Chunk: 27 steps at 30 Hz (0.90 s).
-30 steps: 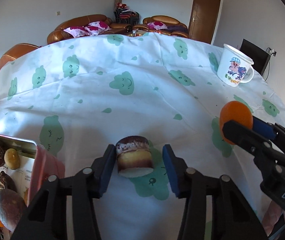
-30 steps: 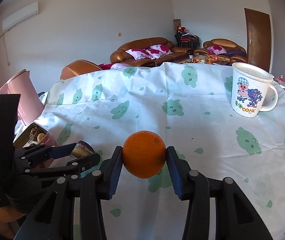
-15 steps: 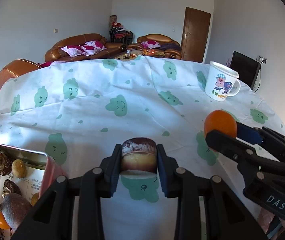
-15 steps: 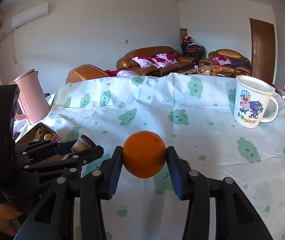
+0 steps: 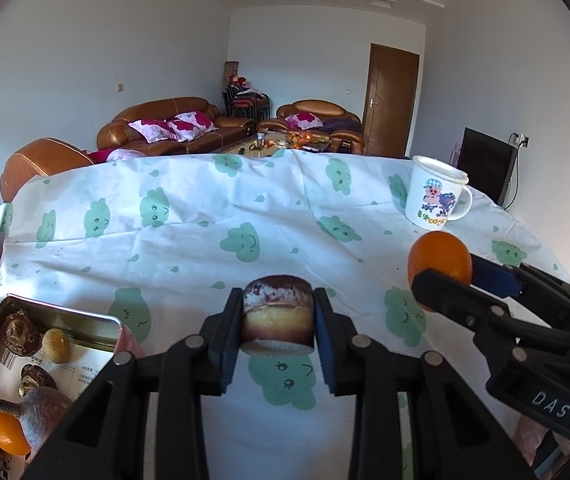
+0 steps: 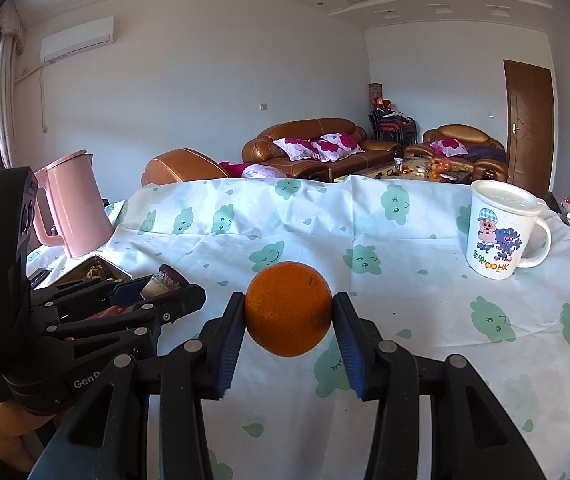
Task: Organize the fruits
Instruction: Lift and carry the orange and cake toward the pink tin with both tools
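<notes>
My left gripper (image 5: 278,322) is shut on a small round cake (image 5: 278,314) with a dark top and yellow base, held above the tablecloth. My right gripper (image 6: 288,320) is shut on an orange (image 6: 288,314), also held above the cloth. In the left wrist view the orange (image 5: 441,258) and right gripper show at the right. In the right wrist view the cake (image 6: 165,280) and left gripper show at the left. An open metal tin (image 5: 97,320) at lower left holds an orange (image 5: 5,436), a brown fruit (image 5: 43,410) and several small snacks.
A white cartoon mug (image 6: 499,232) stands at the right of the table (image 6: 325,216), also in the left wrist view (image 5: 437,198). A pink kettle (image 6: 75,204) stands at the far left behind the tin. Sofas lie beyond the table.
My left gripper closed on the cake and lifted it off the cloth. Both grippers rose, and the right one kept hold of the orange.
</notes>
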Each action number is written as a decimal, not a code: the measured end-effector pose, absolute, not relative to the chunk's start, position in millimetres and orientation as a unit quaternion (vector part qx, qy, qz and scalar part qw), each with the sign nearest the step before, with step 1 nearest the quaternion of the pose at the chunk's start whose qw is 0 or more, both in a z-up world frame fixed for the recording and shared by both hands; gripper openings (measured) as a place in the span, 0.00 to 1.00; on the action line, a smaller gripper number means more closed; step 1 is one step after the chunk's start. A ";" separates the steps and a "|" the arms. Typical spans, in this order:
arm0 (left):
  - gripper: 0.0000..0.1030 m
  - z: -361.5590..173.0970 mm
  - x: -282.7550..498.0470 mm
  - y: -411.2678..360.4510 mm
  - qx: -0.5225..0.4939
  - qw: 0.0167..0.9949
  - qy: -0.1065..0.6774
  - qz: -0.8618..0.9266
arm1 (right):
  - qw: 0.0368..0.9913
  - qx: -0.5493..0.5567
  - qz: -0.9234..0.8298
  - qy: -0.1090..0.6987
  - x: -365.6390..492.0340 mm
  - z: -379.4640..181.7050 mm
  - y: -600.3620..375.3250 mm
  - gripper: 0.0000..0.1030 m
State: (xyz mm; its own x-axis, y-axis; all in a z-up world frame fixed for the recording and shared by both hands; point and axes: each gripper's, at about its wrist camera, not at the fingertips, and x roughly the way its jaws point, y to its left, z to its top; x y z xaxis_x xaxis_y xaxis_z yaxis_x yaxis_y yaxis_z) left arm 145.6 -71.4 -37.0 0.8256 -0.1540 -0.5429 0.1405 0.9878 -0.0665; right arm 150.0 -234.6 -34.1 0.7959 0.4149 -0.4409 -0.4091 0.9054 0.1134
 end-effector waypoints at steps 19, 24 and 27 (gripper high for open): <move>0.34 -26.6 123.1 -74.9 0.013 0.973 0.224 -0.059 | 0.958 0.003 0.220 0.182 132.6 -27.7 -239.0 0.45; 0.34 -25.3 118.2 -77.8 0.021 0.975 0.212 -0.056 | 0.962 -0.006 0.220 0.159 123.6 -24.7 -236.9 0.45; 0.34 -24.6 114.5 -79.9 0.026 0.977 0.205 -0.054 | 0.963 -0.009 0.221 0.154 121.3 -24.2 -235.5 0.45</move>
State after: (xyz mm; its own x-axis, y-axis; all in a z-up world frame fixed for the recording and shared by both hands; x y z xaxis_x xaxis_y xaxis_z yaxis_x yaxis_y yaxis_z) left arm 114.5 -79.9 -24.6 0.9103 -0.0945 -0.4031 0.1157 0.9929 0.0284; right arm 121.3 -235.5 -24.2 0.8551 0.4220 -0.3013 -0.4278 0.9025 0.0498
